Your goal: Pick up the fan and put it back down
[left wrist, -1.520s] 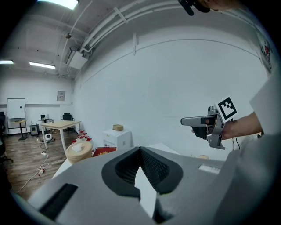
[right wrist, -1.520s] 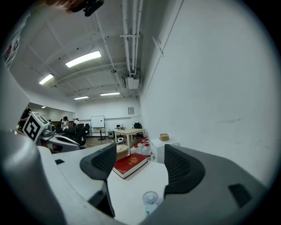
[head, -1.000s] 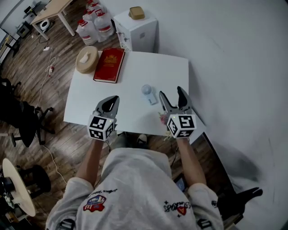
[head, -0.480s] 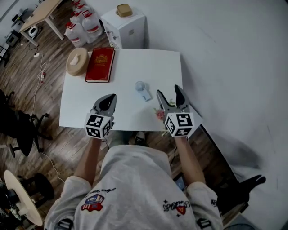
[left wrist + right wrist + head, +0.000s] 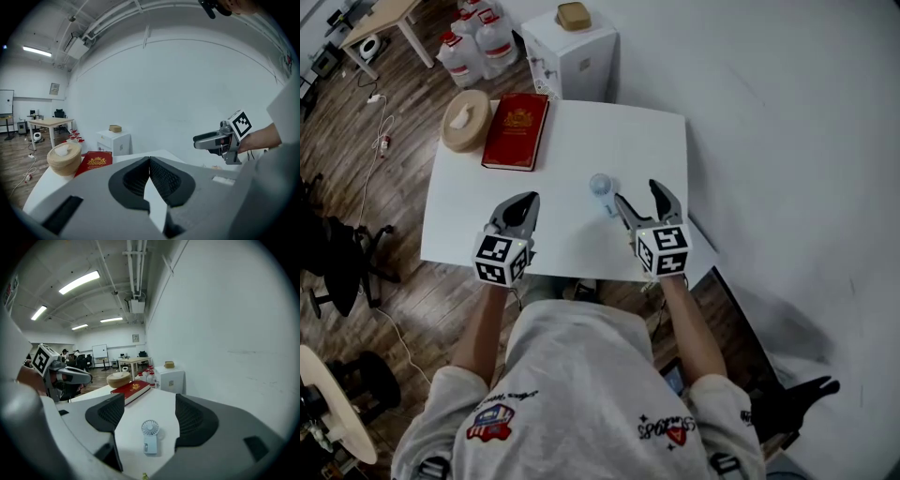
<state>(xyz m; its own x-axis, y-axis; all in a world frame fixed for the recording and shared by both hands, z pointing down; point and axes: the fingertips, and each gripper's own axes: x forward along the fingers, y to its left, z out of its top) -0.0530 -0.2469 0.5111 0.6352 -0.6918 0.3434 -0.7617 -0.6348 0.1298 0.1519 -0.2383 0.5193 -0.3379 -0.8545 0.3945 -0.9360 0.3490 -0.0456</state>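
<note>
Looking down from the head view, I see the small white fan lying flat on the white table. Its round head points away from me and its handle points back at me.

The right gripper hangs over the near part of the table. Its two jaws are wide apart and nothing is pinched in them. The fan sits at about 11 o'clock from its tips, just beside the left jaw but not touching it. In the right gripper view the fan shows in the gap between the two jaws, a little way ahead on the table top (no pad is on it).

The left gripper is over the table too, at 9 o'clock from the fan and well apart from it. In the left gripper view its jaws are pressed together, with nothing between them.

A red book lies at 12 o'clock from the left gripper, near the far edge of the table. A round woven basket sits at 9 o'clock from the book, touching it or nearly so. Past the far edge of the table, at 12 o'clock, stands a white cabinet with a small tan box on top. Big water bottles stand on the wood floor at 9 o'clock from the cabinet.
</note>
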